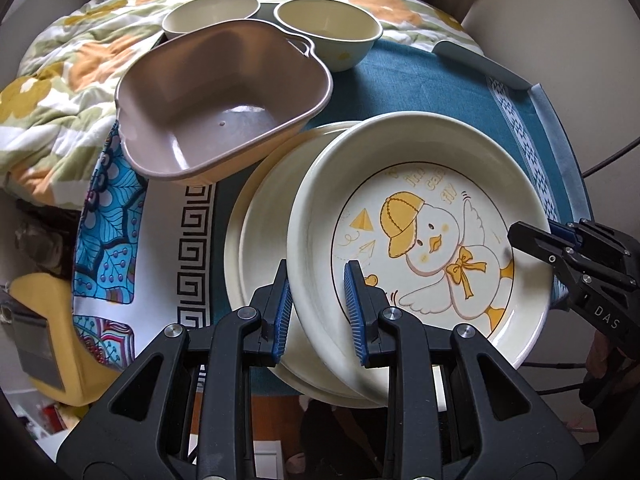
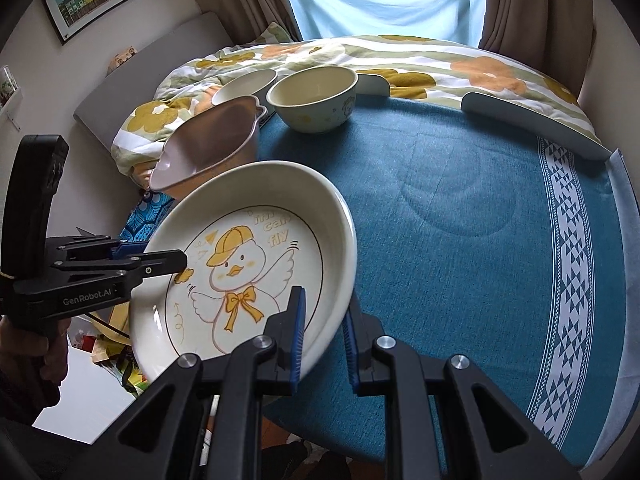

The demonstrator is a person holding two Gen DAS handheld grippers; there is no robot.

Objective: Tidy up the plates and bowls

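A cream duck-print plate (image 1: 420, 240) is held tilted over a second cream plate (image 1: 256, 248) on the table. My left gripper (image 1: 318, 308) is shut on the duck plate's near rim, one finger inside and one outside. My right gripper (image 2: 324, 336) is shut on the opposite rim of the same plate (image 2: 248, 276); it also shows in the left wrist view (image 1: 532, 236). A pink heart-shaped bowl (image 1: 224, 100) sits behind the plates. Two cream bowls (image 1: 212, 14) (image 1: 328, 28) stand at the far edge.
A teal cloth (image 2: 460, 208) covers the round table, with raised grey edge guards (image 2: 532, 124) at the right. A patterned blue-and-white cloth (image 1: 120, 240) lies at the left. A flowered quilt (image 2: 400, 60) lies beyond the table. A yellow object (image 1: 48, 340) sits low at the left.
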